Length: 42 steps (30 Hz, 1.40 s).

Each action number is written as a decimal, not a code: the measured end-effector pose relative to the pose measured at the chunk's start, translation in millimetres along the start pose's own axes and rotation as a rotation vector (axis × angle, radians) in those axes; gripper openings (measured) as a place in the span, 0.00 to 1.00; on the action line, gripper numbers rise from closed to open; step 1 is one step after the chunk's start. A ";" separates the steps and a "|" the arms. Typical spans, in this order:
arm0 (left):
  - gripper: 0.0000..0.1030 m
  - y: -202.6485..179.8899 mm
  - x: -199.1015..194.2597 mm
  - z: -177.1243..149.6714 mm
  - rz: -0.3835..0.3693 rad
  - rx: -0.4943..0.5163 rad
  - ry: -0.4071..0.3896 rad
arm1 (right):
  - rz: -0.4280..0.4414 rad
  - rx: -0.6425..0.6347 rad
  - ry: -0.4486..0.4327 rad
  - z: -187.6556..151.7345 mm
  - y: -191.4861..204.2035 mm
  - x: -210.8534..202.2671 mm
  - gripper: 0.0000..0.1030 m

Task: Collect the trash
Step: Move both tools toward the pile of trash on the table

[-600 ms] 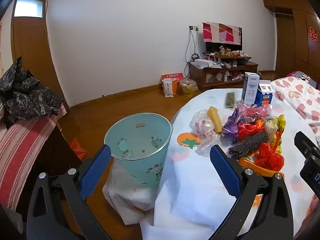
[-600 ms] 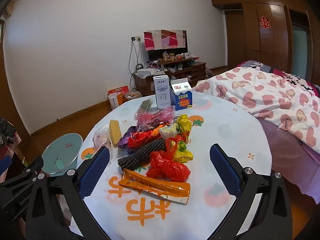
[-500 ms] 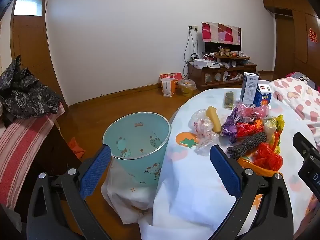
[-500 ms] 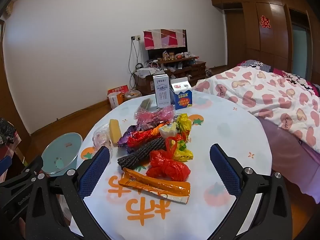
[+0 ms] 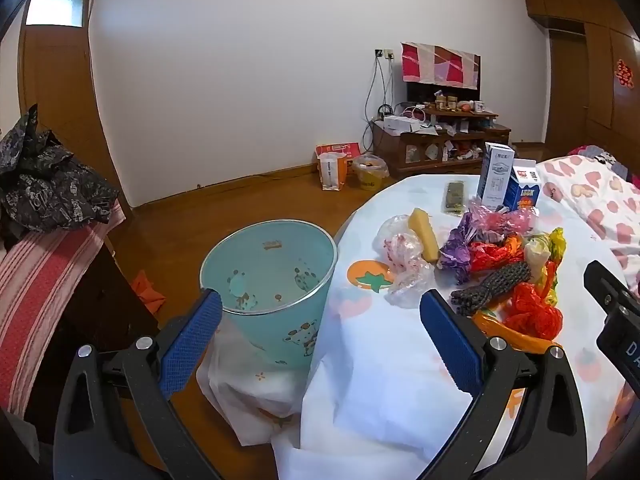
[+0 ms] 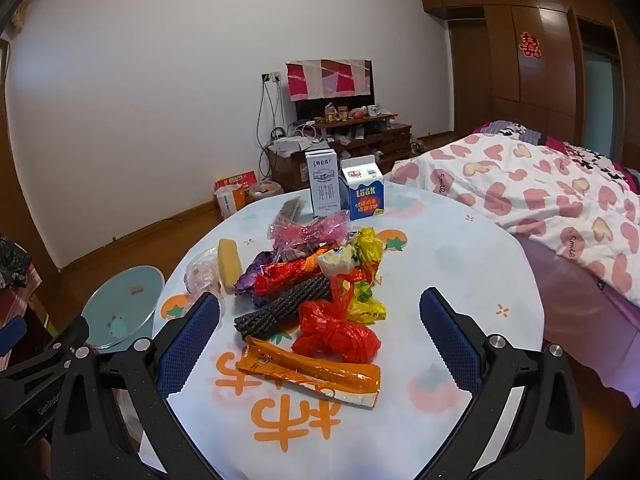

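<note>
The left gripper (image 5: 320, 312) is wide open and holds nothing. The right gripper (image 6: 320, 312) is wide open too, with nothing in it. Both hang above the table (image 6: 460, 264) and tip down a little.

The trash sits in a heap just ahead of the right gripper, between its two blue pads. Nearest is a long orange wrapper (image 6: 308, 376). Right behind it is a red bag (image 6: 336, 336) tied in a knot, and a dark rope bundle (image 6: 284, 310) lies beside that. Further ahead are a yellow bag (image 6: 366, 248), a pink bag (image 6: 308, 232), a yellow block (image 6: 229, 264) and two milk cartons (image 6: 344, 196). The bin (image 5: 272, 280) is right in front of the left gripper, down beside the table edge. It looks nearly empty.

What could go wrong? The bags are thin, crinkly and slippery, so one may slide out of the pads. They lie tangled, so picking one may drag others along or push them off the table. The flat wrapper lies tight on the soft cloth (image 5: 380, 380), so the pads may pinch the cloth instead. The bin is light plastic, round and wider at the top, and it stands on loose cloth, so a bump may tip it. The cartons are tall stiff boxes and may fall over.
</note>
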<state>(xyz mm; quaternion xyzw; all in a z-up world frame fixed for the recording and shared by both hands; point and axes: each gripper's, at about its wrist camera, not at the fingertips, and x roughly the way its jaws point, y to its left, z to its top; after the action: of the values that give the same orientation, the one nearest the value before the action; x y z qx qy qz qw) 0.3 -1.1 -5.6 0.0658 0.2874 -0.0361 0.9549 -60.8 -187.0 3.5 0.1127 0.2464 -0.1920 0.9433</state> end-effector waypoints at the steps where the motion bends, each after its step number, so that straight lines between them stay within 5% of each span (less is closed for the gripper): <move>1: 0.94 -0.4 0.3 -0.3 -0.001 0.002 0.000 | 0.001 0.003 -0.004 -0.3 -0.5 1.6 0.96; 42: 0.94 -0.8 -2.3 0.4 -0.027 0.007 -0.005 | -0.011 0.014 -0.010 -0.1 -3.6 0.0 0.96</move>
<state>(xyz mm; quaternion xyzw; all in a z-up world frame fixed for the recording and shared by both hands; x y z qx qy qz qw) -1.5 -1.9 -4.1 0.0653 0.2857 -0.0502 0.9548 -62.3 -190.3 3.0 0.1169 0.2411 -0.1997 0.9425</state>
